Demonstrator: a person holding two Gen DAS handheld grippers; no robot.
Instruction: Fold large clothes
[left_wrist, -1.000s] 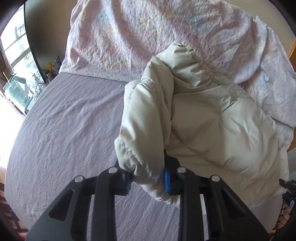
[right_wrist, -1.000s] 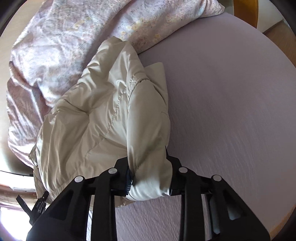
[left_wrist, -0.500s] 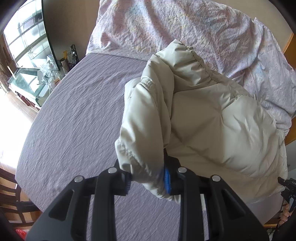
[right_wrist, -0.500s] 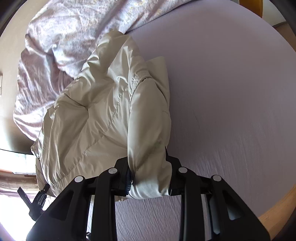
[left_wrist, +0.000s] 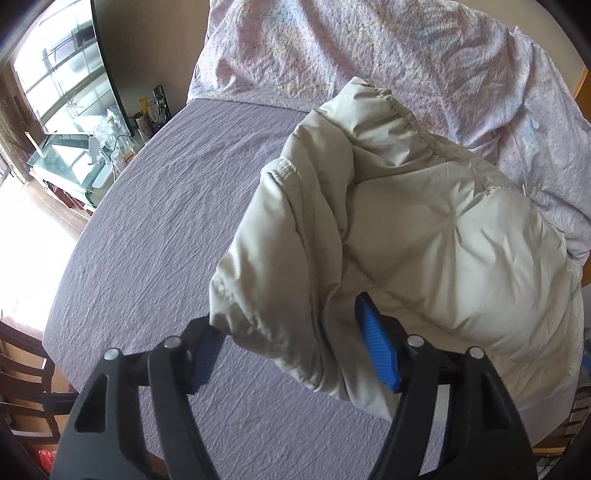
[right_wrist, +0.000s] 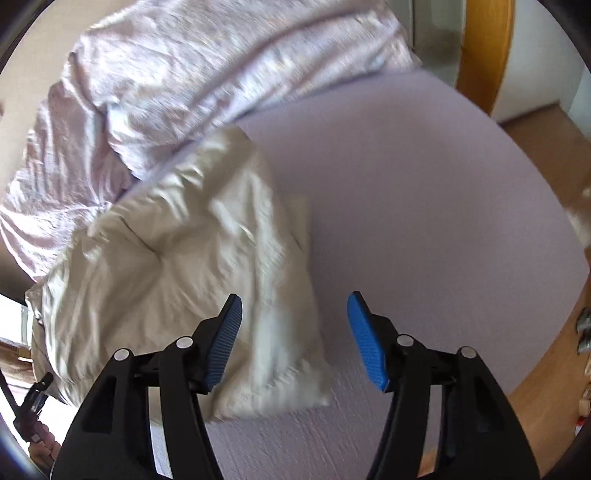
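Note:
A cream puffy jacket (left_wrist: 424, 236) lies bunched on a purple bed sheet (left_wrist: 155, 236). My left gripper (left_wrist: 291, 347) is open, its blue pads wide apart, and the jacket's sleeve end (left_wrist: 280, 317) sits loosely between them. In the right wrist view the jacket (right_wrist: 177, 266) lies folded on the sheet (right_wrist: 424, 221). My right gripper (right_wrist: 293, 332) is open and empty above the jacket's near corner, and this view is blurred by motion.
A crumpled pink floral duvet (left_wrist: 369, 51) lies behind the jacket; it also shows in the right wrist view (right_wrist: 184, 81). A glass stand with bottles (left_wrist: 92, 147) is beyond the bed's left side. A wooden bed frame (right_wrist: 484, 48) and wood floor (right_wrist: 554, 332) lie right.
Both grippers have opened and let go of the jacket's sleeve. The right gripper has lifted and drawn back, and the jacket has dropped onto the sheet.

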